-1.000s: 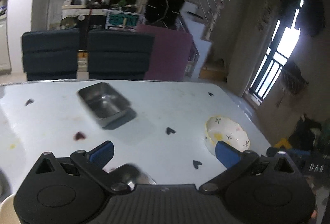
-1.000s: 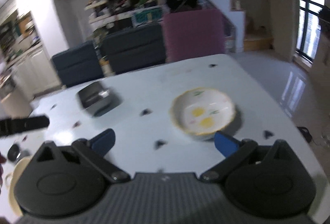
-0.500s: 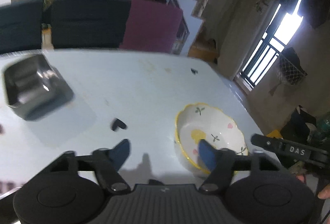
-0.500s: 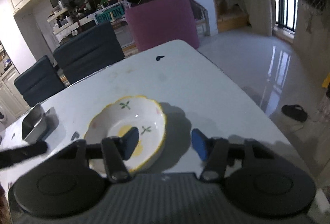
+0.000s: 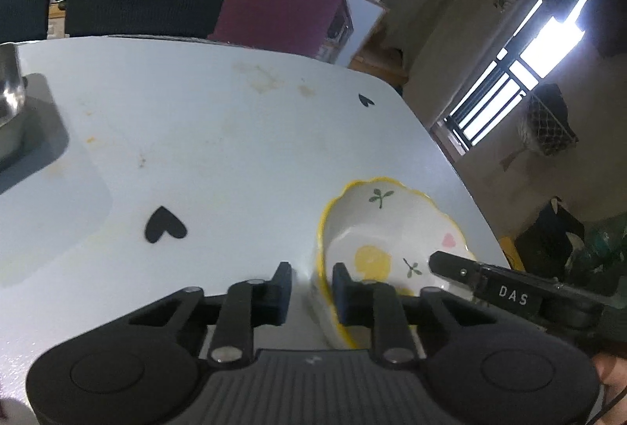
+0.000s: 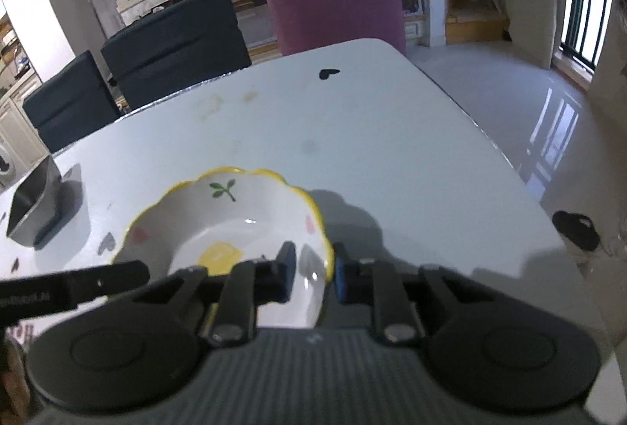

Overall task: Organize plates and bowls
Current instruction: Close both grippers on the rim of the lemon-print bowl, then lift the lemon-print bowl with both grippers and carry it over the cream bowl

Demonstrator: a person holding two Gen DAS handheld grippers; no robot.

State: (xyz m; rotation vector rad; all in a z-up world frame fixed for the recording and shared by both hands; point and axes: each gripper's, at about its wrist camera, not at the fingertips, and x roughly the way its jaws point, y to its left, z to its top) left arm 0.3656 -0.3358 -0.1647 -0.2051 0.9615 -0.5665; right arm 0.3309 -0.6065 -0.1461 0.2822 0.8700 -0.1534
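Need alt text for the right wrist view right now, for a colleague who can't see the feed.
The right hand-held gripper straddles the near right rim of a yellow-edged flowered bowl on a white table, its jaws just closing. The left hand-held gripper reaches in from the left; a steel tray sits beyond.

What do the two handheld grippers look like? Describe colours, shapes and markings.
Both the left gripper and right gripper have black bodies, round discs either side of a ribbed grey centre, silver pivot bolts and blue finger pads. One finger's side reads "DAS".
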